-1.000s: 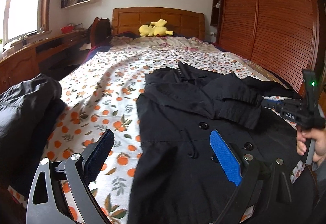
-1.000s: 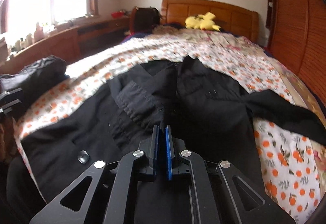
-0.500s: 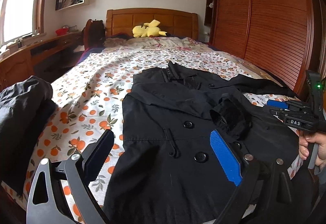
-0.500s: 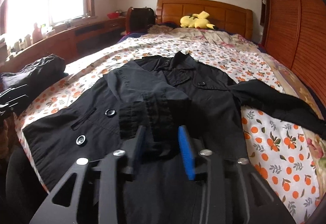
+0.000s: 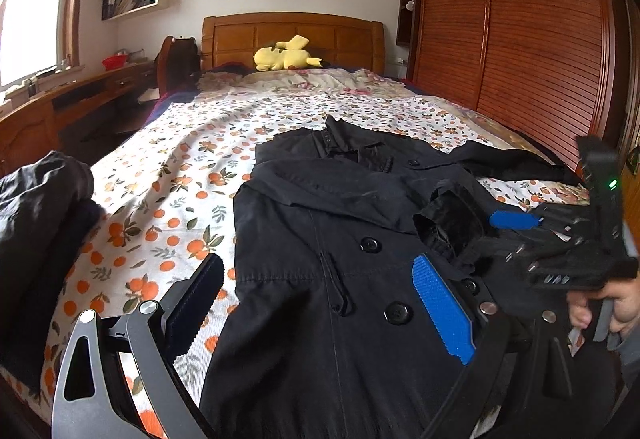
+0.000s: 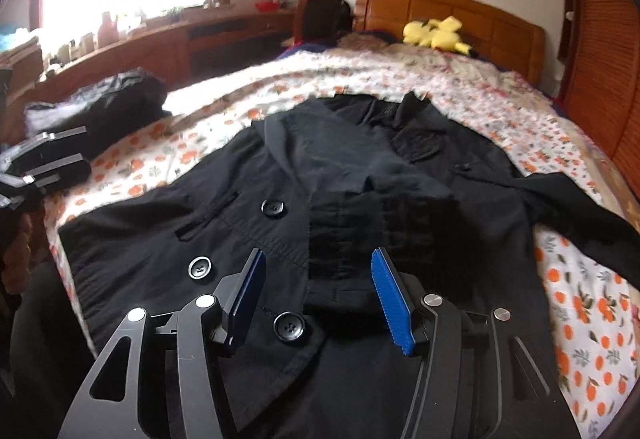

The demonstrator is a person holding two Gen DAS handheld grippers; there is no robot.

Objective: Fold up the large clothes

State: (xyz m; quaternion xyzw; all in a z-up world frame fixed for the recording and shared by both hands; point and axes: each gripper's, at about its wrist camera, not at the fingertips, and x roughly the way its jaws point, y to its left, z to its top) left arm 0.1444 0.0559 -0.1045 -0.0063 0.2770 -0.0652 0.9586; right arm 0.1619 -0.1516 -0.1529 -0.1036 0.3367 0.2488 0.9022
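Both my grippers, left gripper [image 5: 320, 299] and right gripper [image 6: 318, 295], gape empty over the black coat [image 6: 320, 175] spread on the bed [image 5: 192, 167], left sleeve cuff [image 6: 344, 239] already laid across; I'd next pinch the far-right sleeve [image 6: 580, 215] by its end and fold it flat.

my left gripper [image 5: 320, 303] and right gripper [image 6: 320, 295] had black frames, silver screws and ribbed blue pads; a green light glowed beside my bare hand [image 5: 612, 307].

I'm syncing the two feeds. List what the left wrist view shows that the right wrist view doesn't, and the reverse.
Left wrist only: the right gripper held in a hand, and the open left gripper. Right wrist only: the open right gripper's own fingers around the folded sleeve cuff, and bottles on the windowsill. Both: the black coat on the floral bedspread, and the yellow plush.
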